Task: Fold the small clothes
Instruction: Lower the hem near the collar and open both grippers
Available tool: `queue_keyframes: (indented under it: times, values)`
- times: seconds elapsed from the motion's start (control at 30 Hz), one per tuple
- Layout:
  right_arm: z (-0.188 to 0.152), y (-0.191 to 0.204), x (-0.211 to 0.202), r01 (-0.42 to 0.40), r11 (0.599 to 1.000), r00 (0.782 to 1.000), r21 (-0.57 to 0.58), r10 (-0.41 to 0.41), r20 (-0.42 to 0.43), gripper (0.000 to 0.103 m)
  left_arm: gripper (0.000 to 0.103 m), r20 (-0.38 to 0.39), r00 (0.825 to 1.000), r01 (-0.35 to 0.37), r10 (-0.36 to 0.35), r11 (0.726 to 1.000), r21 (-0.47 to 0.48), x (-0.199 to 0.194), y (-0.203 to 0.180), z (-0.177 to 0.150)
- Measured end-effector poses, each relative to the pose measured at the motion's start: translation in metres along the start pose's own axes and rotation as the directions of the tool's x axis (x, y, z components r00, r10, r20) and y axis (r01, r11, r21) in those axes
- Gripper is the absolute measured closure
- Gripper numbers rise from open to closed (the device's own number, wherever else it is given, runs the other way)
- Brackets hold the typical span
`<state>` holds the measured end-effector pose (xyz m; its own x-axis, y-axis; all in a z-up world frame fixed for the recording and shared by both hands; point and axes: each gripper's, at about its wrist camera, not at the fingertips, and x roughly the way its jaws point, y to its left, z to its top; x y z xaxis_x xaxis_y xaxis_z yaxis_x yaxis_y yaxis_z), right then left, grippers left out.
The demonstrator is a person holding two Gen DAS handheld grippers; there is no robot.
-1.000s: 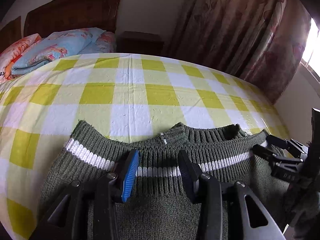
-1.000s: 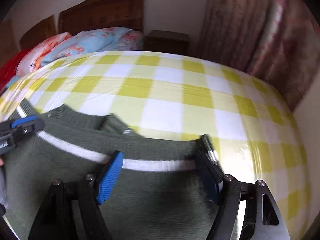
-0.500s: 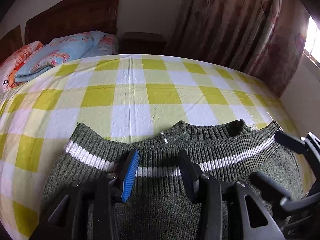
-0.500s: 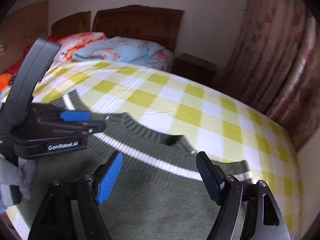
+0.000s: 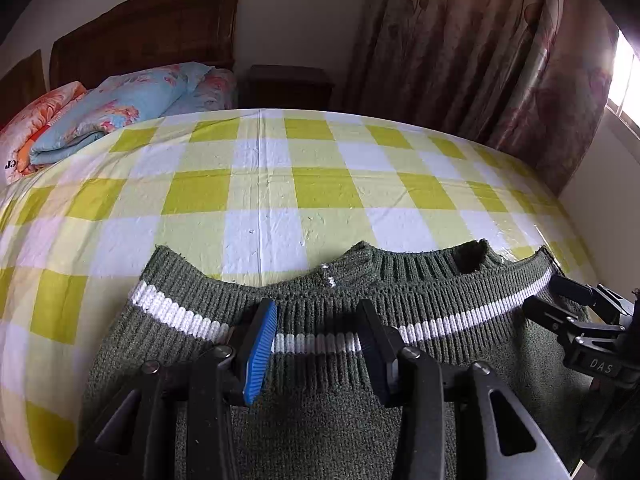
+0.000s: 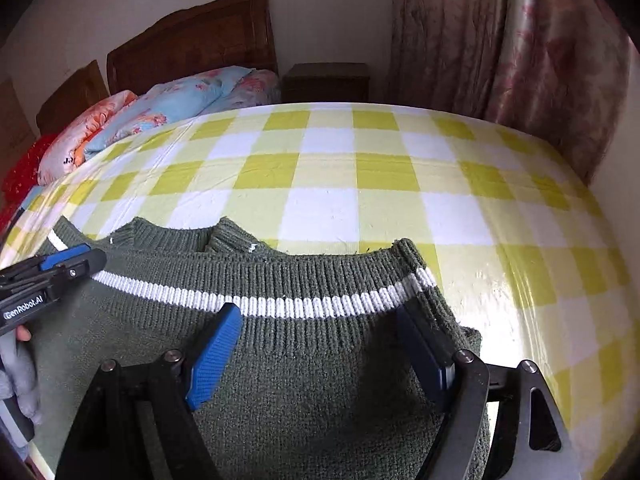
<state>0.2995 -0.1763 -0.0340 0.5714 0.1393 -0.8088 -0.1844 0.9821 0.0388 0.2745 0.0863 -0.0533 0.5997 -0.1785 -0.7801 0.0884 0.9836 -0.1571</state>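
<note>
So there's a dark green knit sweater [image 5: 320,408] lying flat on a bed, on the yellow and white checked sheet [image 5: 260,192], down at the near edge. The ribbed band with the white stripe [image 5: 312,343] runs straight across on top, and behind it the ribbed collar pokes out, so it looks like it's been doubled over on itself.

The left gripper [image 5: 316,344] hangs over the middle of that stripe. Its jaws stand apart with the knit showing between them, and nothing looks pinched. The tips sit right at the fabric, but whether they actually touch it is hard to say from here.

The right gripper [image 6: 320,344] is over the right end of the sweater, also spread wide, wider than the left one. Its right finger sits just at the sweater's corner where the stripe ends, and the left finger is over the plain knit below the stripe. Nothing's clamped there either. From this side the left gripper [image 6: 60,268] shows at the far left, with a bit of the person's hand [image 6: 18,364] in a grey glove behind it.

Up at the head of the bed there's a folded blue floral quilt [image 5: 120,108] against a wooden headboard [image 5: 160,32], plus a dark nightstand [image 5: 288,86] and patterned curtains [image 5: 480,52] on the right.
</note>
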Motion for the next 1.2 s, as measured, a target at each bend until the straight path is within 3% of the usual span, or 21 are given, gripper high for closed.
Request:
queue_keyframes:
  times: [0.07, 0.17, 0.2, 0.23, 0.3, 0.4, 0.43, 0.5, 0.57, 0.67, 0.73, 0.8, 0.93, 1.07, 1.13, 1.2]
  values:
    - [0.001, 0.013, 0.004, 0.053, 0.997, 0.999, -0.063, -0.054, -0.009, 0.000, 0.060, -0.003, 1.000, -0.005, 0.005, 1.000, 0.002, 0.000, -0.001, 0.001]
    - [0.001, 0.011, 0.004, 0.043, 0.998, 0.999, -0.054, -0.043, -0.006, 0.000, 0.064, 0.004, 0.997, -0.073, 0.073, 0.997, 0.021, -0.006, -0.014, 0.000]
    - [0.001, 0.009, 0.004, 0.033, 0.998, 0.999, -0.046, -0.034, -0.006, 0.000, 0.065, 0.015, 0.997, -0.075, 0.075, 0.997, 0.016, -0.013, -0.021, -0.001]
    - [0.001, 0.009, 0.004, 0.034, 0.998, 0.999, -0.046, -0.034, -0.006, 0.000, 0.065, 0.029, 0.999, -0.022, 0.022, 1.000, 0.009, -0.020, -0.031, -0.003]
    - [0.001, 0.012, 0.004, 0.049, 0.997, 0.999, -0.059, -0.050, -0.006, 0.000, 0.063, 0.044, 0.998, 0.047, -0.050, 0.997, 0.067, -0.025, -0.059, -0.009]
    - [0.001, 0.011, 0.004, 0.042, 0.998, 0.999, -0.054, -0.042, -0.005, 0.000, 0.062, -0.034, 0.999, -0.031, 0.038, 0.981, 0.191, 0.001, -0.090, -0.020]
    - [0.000, 0.011, 0.004, 0.039, 0.998, 0.999, -0.051, -0.040, -0.005, 0.000, 0.062, -0.020, 1.000, -0.020, 0.024, 0.982, 0.189, -0.001, -0.088, -0.018]
    - [0.001, 0.011, 0.004, 0.039, 0.998, 0.999, -0.052, -0.039, -0.006, 0.000, 0.063, -0.031, 0.999, 0.019, -0.015, 0.991, 0.133, -0.004, -0.069, -0.012]
    - [0.001, 0.011, 0.004, 0.037, 0.998, 0.999, -0.051, -0.037, -0.005, 0.000, 0.062, -0.007, 0.999, -0.049, 0.049, 0.995, 0.083, -0.010, -0.039, -0.008]
    - [0.000, 0.010, 0.004, 0.029, 0.998, 1.000, -0.047, -0.029, -0.004, 0.000, 0.063, 0.008, 0.999, -0.049, 0.050, 0.991, -0.127, -0.021, 0.040, -0.007]
    - [0.001, 0.010, 0.004, 0.027, 0.999, 1.000, -0.047, -0.027, -0.004, 0.000, 0.083, 0.044, 0.999, 0.041, -0.031, 0.969, -0.243, -0.026, 0.082, -0.013]
    - [0.001, 0.010, 0.004, 0.027, 0.998, 1.000, -0.048, -0.027, -0.005, 0.000, 0.088, 0.058, 0.995, 0.098, -0.085, 0.951, -0.292, -0.025, 0.096, -0.017]
    - [0.001, 0.009, 0.004, 0.018, 0.999, 1.000, -0.045, -0.018, -0.005, 0.000, 0.085, 0.039, 0.999, -0.016, 0.023, 0.983, -0.180, -0.025, 0.068, -0.014]
    - [-0.001, 0.015, -0.012, 0.031, 0.999, 0.999, -0.042, -0.030, 0.017, 0.000, 0.085, 0.104, 0.994, -0.016, 0.037, 0.981, -0.193, -0.058, 0.053, -0.020]
    - [-0.007, 0.037, -0.037, -0.025, 0.996, 0.997, -0.090, 0.032, 0.066, 0.000, 0.082, 0.149, 0.988, -0.004, 0.028, 0.987, -0.158, -0.081, 0.033, -0.027]
    - [-0.018, 0.074, -0.055, -0.064, 0.977, 0.993, -0.204, 0.084, 0.087, 0.000, 0.079, 0.135, 0.989, -0.049, 0.061, 0.995, -0.087, -0.090, 0.009, -0.036]
